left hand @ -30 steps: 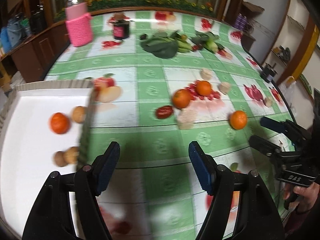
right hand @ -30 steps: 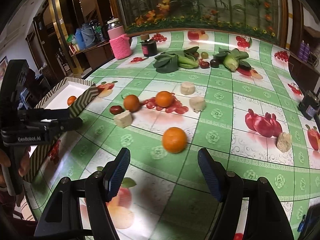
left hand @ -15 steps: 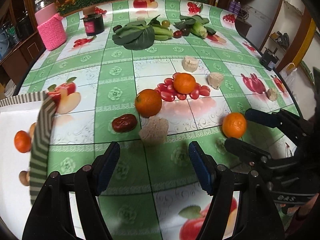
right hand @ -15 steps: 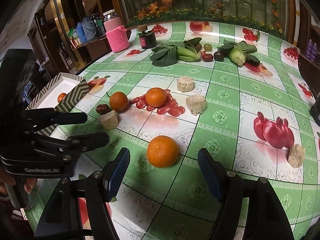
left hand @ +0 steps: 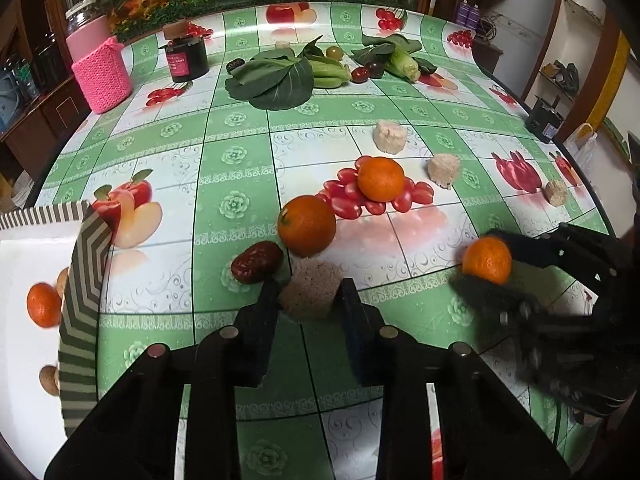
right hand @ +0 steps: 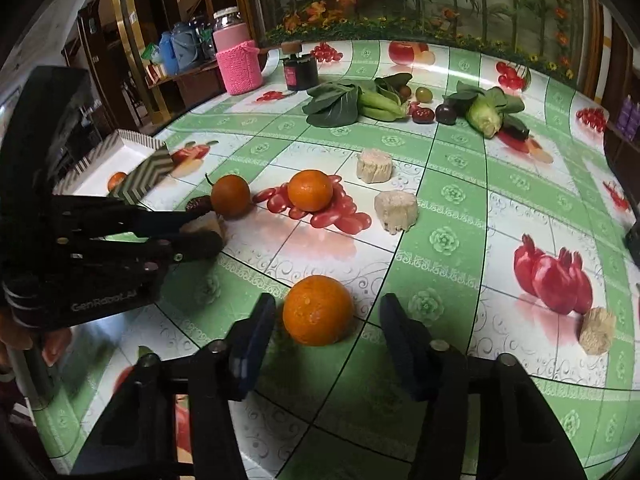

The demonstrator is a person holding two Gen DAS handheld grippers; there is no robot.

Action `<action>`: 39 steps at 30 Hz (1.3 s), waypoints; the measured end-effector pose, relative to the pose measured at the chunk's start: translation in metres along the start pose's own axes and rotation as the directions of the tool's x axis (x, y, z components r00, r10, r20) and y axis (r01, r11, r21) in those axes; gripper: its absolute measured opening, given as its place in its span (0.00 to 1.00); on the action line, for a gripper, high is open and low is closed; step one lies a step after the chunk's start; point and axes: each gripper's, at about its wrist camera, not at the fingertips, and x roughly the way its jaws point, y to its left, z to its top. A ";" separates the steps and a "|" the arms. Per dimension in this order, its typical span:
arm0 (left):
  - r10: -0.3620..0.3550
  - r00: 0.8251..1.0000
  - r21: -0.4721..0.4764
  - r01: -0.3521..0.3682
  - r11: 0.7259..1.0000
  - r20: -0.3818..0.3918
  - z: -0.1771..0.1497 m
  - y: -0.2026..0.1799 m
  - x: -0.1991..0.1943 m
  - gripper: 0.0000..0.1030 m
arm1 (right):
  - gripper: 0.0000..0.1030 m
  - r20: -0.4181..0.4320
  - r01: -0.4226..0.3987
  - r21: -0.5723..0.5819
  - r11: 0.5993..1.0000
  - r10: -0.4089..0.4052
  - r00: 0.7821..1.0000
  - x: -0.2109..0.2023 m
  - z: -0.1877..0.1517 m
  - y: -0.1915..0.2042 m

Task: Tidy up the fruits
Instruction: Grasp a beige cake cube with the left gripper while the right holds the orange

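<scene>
A wide bench (left hand: 240,120) fills both views, covered with a glossy green-and-white checked cloth printed with fruit pictures. At its left edge sits a white tray (left hand: 24,264) with a striped rim, holding one orange (left hand: 42,305) and some small brown fruits partly hidden by the rim.

At the far side lie leafy greens (left hand: 276,80), a pink knitted jar cover (left hand: 103,74) and a dark jar (left hand: 186,60).

The left gripper (left hand: 308,300) points down at the bench near the tray. Its jaws have just been closing and now press on both sides of a pale, rough beige chunk (left hand: 310,292) resting on the cloth. Just beyond the chunk lie a dark red date (left hand: 257,262) and an orange (left hand: 307,231), close together.

The right gripper (right hand: 326,320) points down further right. Its jaws have just been closing around an orange (right hand: 318,310) that sits on the cloth between them; a gap shows on each side in its own view, so they are not yet gripping it. In the left view the dark fingers appear against the orange, and contact cannot be told there.

Another orange (right hand: 310,191) rests on a printed cluster of red fruit mid-bench. Three more beige chunks lie beyond and to the right, apart from each other.
</scene>
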 end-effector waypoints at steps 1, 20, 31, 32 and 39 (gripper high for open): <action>-0.008 1.000 -0.004 0.008 1.000 -0.001 -0.002 0.001 -0.002 0.27 | 0.32 -0.001 -0.002 0.012 1.000 0.002 1.000 -0.001 0.000 -0.001; 0.035 0.996 -0.074 -0.029 0.997 0.086 -0.029 0.039 -0.071 0.27 | 0.32 0.055 -0.087 0.052 0.995 0.084 0.995 -0.037 -0.003 0.051; 0.115 0.987 -0.132 -0.100 0.986 0.109 -0.050 0.079 -0.098 0.27 | 0.33 0.066 -0.156 -0.021 0.988 0.157 0.985 -0.039 0.011 0.111; 0.123 0.986 -0.137 -0.107 0.985 0.111 -0.052 0.084 -0.101 0.27 | 0.33 0.066 -0.160 -0.029 0.987 0.162 0.985 -0.039 0.012 0.116; 0.160 0.980 -0.176 -0.138 0.975 0.121 -0.064 0.111 -0.114 0.27 | 0.33 0.060 -0.185 -0.088 0.979 0.191 0.980 -0.036 0.022 0.153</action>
